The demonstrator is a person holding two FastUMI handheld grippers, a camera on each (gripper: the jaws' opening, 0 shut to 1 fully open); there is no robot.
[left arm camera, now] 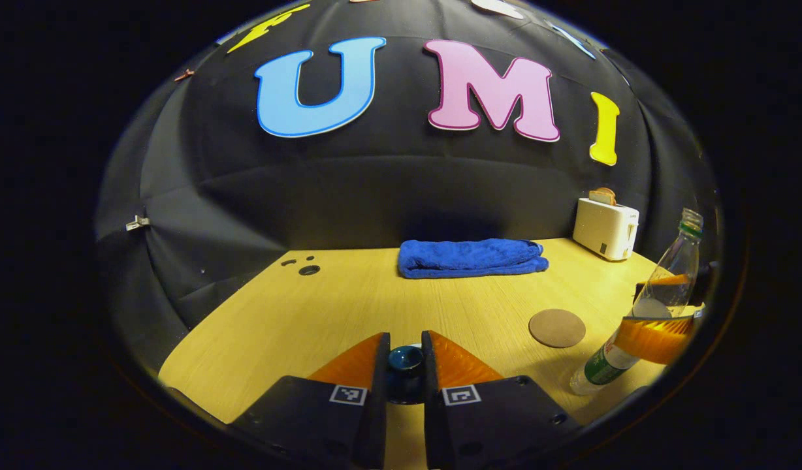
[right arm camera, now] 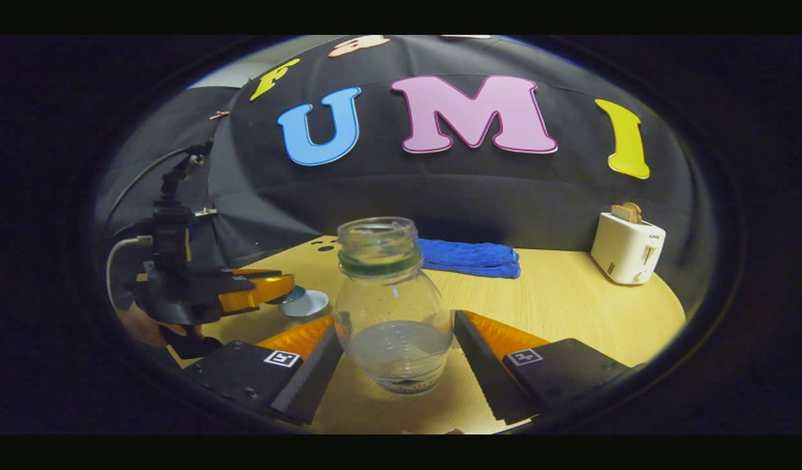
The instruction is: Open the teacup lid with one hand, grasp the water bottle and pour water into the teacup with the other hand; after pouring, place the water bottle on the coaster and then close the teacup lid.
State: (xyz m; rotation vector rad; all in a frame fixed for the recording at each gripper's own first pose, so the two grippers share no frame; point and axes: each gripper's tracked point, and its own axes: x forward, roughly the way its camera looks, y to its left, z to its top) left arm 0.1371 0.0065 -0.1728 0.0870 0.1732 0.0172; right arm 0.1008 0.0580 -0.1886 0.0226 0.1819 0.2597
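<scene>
Gripping: left tongs closed on dark teacup lid knob
Right tongs: clamped around uncapped water bottle, held tilted above bench
Coaster: bare, beside bottle

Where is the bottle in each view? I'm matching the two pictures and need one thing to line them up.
Left gripper view: the bottle is at the far right edge, tilted, neck uppermost.
Right gripper view: the bottle is in the centre, between the fingers of the right gripper.
Shared landmark: the toaster, back right in both views.
</scene>
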